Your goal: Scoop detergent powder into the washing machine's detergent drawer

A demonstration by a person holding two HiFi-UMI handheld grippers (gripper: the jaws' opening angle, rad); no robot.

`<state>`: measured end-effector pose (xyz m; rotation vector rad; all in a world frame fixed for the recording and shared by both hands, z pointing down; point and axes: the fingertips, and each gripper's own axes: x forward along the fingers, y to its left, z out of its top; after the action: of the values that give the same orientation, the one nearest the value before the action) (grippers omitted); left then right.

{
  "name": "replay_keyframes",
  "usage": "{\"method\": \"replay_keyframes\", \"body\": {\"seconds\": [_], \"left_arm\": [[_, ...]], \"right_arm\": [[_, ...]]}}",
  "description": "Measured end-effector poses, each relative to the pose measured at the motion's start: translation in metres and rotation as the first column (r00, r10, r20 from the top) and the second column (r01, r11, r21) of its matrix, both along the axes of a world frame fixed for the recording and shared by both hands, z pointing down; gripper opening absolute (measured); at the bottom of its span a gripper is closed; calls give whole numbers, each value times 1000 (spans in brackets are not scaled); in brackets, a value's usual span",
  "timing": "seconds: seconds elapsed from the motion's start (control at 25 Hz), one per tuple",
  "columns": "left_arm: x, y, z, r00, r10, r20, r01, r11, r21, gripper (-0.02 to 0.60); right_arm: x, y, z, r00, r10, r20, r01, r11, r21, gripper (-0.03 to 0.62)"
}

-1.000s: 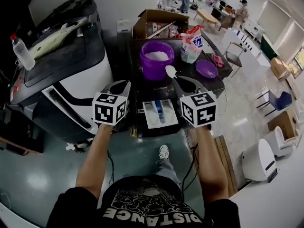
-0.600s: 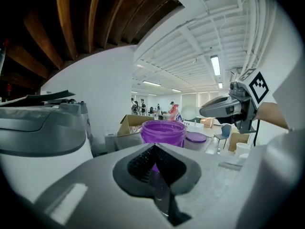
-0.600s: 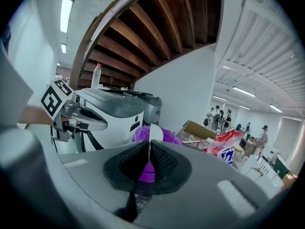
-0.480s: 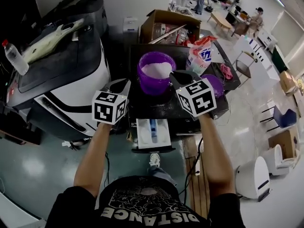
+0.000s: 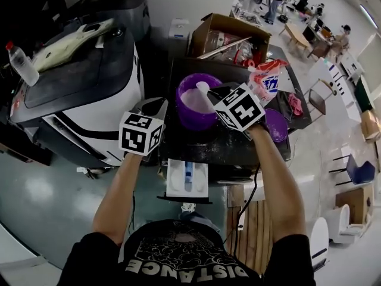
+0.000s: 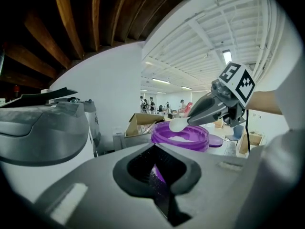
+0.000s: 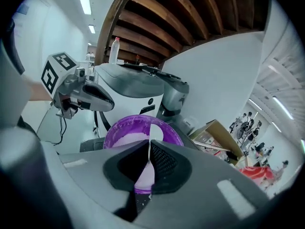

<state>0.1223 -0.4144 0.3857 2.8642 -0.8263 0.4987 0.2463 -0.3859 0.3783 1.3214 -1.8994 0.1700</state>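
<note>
The right hand-held gripper point(image 5: 215, 94) has swung left over the purple tub point(image 5: 184, 119), clamped on the white spoon point(image 5: 203, 89) above the powder point(image 5: 191, 103), while the left hand-held gripper point(image 5: 156, 106), jaws together and empty, hovers beyond the open detergent drawer point(image 5: 187, 179).

A purple tub point(image 5: 186, 117) holds white powder point(image 5: 193, 102), the spoon point(image 5: 203, 88) is white, the drawer point(image 5: 177, 180) white with blue, the marker cubes point(image 5: 141, 134) black-and-white checked.

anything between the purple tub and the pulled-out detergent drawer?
Nothing. The head view shows only a bare strip of the dark top between the purple tub and the detergent drawer.
</note>
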Motion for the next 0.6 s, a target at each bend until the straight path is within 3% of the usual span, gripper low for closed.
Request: {"method": "replay_keyframes", "body": {"seconds": [0.32,0.6], "left_arm": [[8,-6,7,999,-40,20,41,999,-3,0],[7,-8,12,996,-83,33,83,997,-3,0]], "right_arm": [[-9,-23,28,978,-186,-97,166,969,-184,37],[-12,-39,47,951,-273,-143,223,931,-289,37]]}}
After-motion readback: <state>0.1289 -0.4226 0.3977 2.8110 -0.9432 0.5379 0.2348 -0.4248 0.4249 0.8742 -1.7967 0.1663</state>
